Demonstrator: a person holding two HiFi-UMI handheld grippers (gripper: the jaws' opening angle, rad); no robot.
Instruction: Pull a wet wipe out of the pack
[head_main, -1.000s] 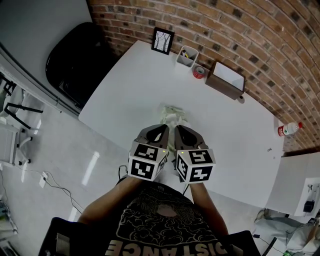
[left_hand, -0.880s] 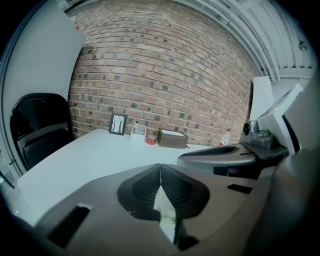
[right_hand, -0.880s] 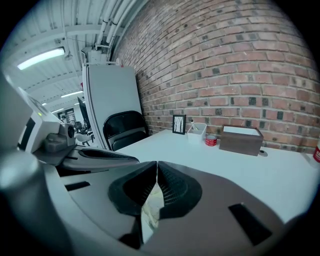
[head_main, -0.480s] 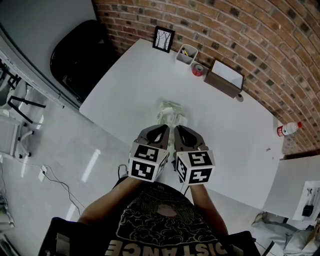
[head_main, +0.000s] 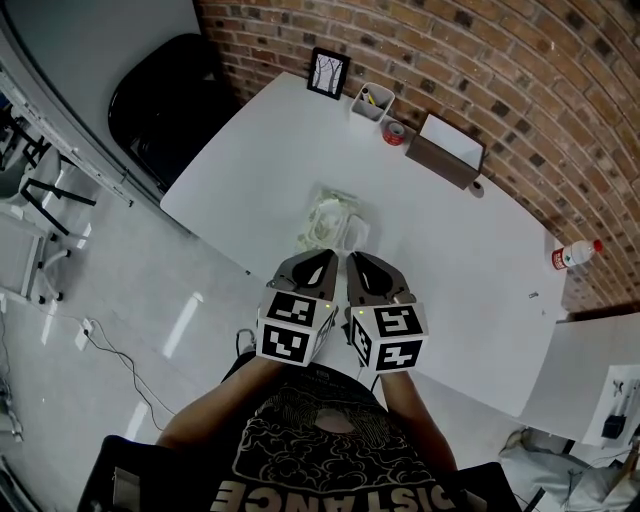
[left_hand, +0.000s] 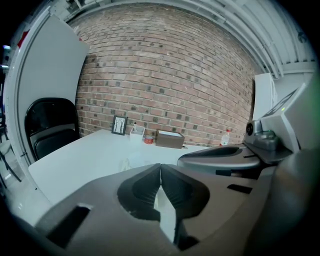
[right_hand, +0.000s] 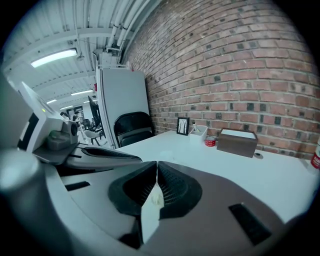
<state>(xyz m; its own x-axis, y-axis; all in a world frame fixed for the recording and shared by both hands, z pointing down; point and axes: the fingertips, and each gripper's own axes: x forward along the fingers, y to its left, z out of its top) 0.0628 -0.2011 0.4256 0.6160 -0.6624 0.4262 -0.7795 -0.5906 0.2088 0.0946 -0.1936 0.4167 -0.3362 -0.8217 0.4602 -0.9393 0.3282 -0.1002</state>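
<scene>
Two handheld grippers are held side by side, almost touching, over the near edge of one white table (head_main: 250, 150). The left gripper (head_main: 322, 262) has its jaws pressed together at the tips with nothing between them. Its own view shows only a pale sliver of table through the gap lower down. The right gripper (head_main: 362, 262) is the same, with its ribbed jaws meeting at the tips and nothing held. Each gripper carries one cube with black-and-white square markers, nearest the person's forearms.

Just ahead of the jaw tips, one wet wipe pack (head_main: 325, 215) lies flat on the table, apart from both grippers. It is pale and crinkled. A small white patch touches its near right corner, and what that is cannot be made out.

Along the far edge of the table, against the brick wall (head_main: 480, 60), four things stand in a row. From left to right they are one black picture frame (head_main: 328, 73), one white holder (head_main: 371, 102) with pens, one red tape roll (head_main: 395, 132) and one brown box (head_main: 447, 152) with a white top.

One bottle (head_main: 571, 256) with a red label stands at the table's far right corner. One black chair (head_main: 165, 100) sits off the table's left side.
</scene>
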